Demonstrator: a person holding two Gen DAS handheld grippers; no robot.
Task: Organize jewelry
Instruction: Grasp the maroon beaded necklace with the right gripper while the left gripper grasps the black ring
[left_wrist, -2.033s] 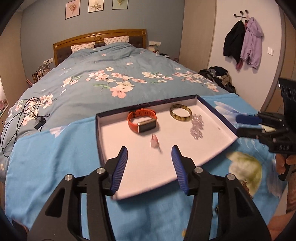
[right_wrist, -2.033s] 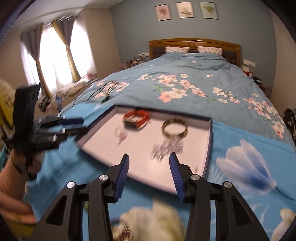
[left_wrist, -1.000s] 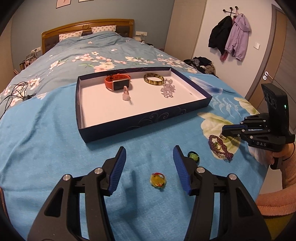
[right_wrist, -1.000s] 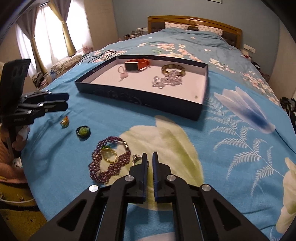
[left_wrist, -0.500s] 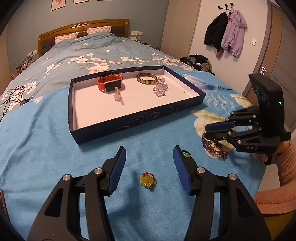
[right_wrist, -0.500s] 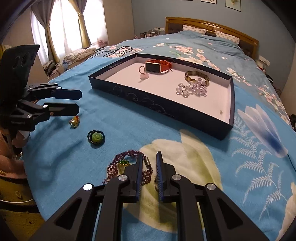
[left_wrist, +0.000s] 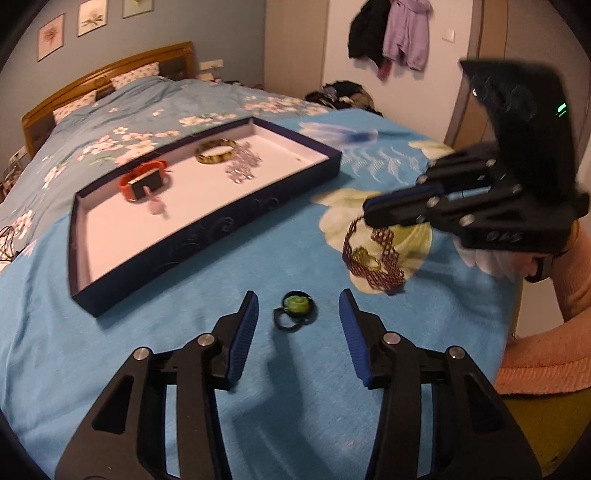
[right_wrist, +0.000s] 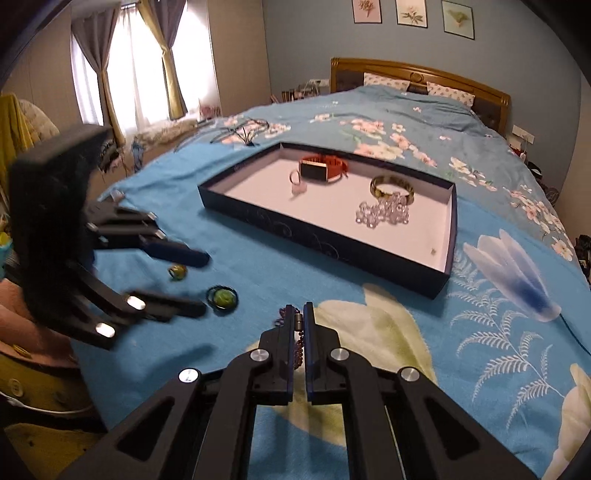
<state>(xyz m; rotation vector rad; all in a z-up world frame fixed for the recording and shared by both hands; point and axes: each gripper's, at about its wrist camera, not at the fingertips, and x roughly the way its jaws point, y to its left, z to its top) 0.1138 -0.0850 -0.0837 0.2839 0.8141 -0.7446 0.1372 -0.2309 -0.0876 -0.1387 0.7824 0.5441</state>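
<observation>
Blue-padded fingers (left_wrist: 243, 334) of the left gripper (left_wrist: 298, 334) stand apart with nothing pressed between them; they have just been closing a little, and the green ring (left_wrist: 295, 308) on its dark band lies on the blue bedspread (left_wrist: 110, 369) in the gap just ahead of the tips, slightly nearer the left-hand pad than the other, not yet touched. Its band trails back toward the gripper, so the ring's longer line runs roughly along the pointing direction, and a short push forward and down should, by the look of it, put both pads beside it. Off to the right of those fingers, the right gripper (right_wrist: 300, 314) has its jaws pinched together on the clasp end of the purple beaded bracelet (left_wrist: 373, 258), whose loops hang and drape from the tips onto the bedspread; a small gold ring (left_wrist: 364, 258) sits among the loops, and whether it is caught up with them cannot be told. A yellow ring (right_wrist: 176, 272) lies further off, beyond the left gripper's far finger in the right wrist view. Further ahead of both pairs of fingers lies the dark tray (left_wrist: 207, 236), its long side facing them, already holding an orange watch (left_wrist: 144, 179), a bangle (left_wrist: 216, 151), a clear bead bracelet (left_wrist: 242, 166) and a small pink ring (left_wrist: 157, 205).
</observation>
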